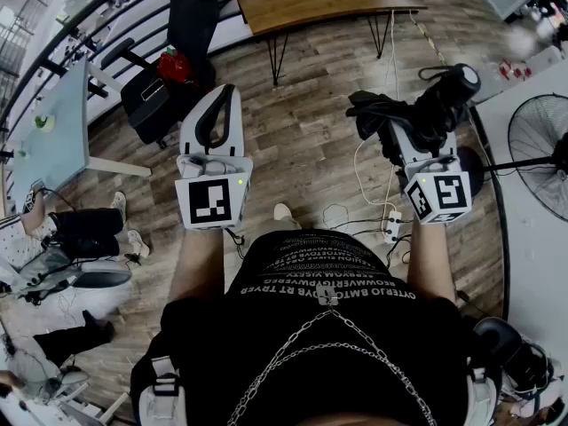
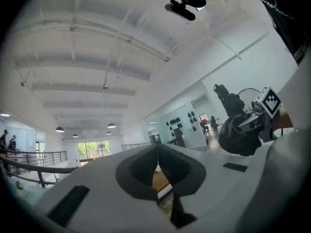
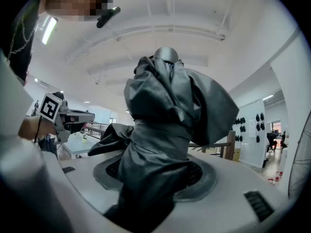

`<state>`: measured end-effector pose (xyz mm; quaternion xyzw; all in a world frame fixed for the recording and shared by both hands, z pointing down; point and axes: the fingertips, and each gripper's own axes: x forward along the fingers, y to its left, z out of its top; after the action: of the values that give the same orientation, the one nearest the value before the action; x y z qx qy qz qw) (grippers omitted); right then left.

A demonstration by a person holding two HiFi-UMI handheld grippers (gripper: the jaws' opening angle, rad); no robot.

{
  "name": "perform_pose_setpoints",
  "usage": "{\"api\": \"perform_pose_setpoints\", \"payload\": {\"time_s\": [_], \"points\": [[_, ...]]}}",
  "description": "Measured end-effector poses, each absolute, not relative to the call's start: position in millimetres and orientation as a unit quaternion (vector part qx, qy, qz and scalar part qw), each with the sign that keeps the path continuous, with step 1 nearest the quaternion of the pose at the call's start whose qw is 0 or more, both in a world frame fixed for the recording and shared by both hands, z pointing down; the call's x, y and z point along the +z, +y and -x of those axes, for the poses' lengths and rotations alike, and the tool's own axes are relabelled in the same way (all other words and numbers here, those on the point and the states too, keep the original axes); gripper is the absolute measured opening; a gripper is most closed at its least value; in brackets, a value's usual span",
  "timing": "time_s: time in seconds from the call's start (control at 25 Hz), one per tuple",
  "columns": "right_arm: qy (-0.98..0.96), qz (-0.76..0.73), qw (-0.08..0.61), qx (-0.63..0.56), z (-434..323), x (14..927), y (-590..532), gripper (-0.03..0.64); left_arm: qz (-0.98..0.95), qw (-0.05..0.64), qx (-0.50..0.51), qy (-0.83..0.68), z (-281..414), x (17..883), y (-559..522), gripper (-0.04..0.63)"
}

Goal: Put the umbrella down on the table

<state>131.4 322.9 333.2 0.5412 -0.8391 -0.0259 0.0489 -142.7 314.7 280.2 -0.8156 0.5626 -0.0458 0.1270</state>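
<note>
Umbrella (image 1: 432, 109) — folded, dark — is clamped in the R gripper (image 1: 424, 145) above the wood floor (image 1: 311, 140), not on any table. Its long axis runs along the jaws and away from the person, rounded end farthest out, w/ loose fabric bulging left of the grip. L gripper (image 1: 222, 94) is held well apart on the other side, jaws closed tip to tip on nothing; open floor lies between and ahead of both — wooden table (image 1: 319, 3) edge ahead, pale table (image 1: 53, 140) far left, fan (image 1: 541, 149) near on the right.
</note>
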Motion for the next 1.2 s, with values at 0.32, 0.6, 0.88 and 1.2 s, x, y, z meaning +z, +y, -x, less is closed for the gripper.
{"api": "perform_pose_setpoints", "payload": {"time_s": [0.32,0.6,0.88,1.2], "points": [[-0.842,-0.537,0.058,-0.004,-104.2,343.3,310.3,0.260,0.832,0.108,-0.078,0.539,174.4,307.9,307.2,0.031],[-0.838,-0.543,0.051,0.024,-65.9,343.0,308.7,0.261,0.841,0.087,-0.061,0.530,222.3,320.6,289.9,0.031],[-0.832,-0.554,0.024,0.003,-75.9,331.2,306.4,0.259,0.859,0.078,-0.025,0.505,208.0,322.3,287.7,0.031],[-0.832,-0.550,0.059,-0.022,-84.4,332.5,288.4,0.259,0.853,0.049,0.000,0.520,207.3,326.3,262.3,0.031]]}}
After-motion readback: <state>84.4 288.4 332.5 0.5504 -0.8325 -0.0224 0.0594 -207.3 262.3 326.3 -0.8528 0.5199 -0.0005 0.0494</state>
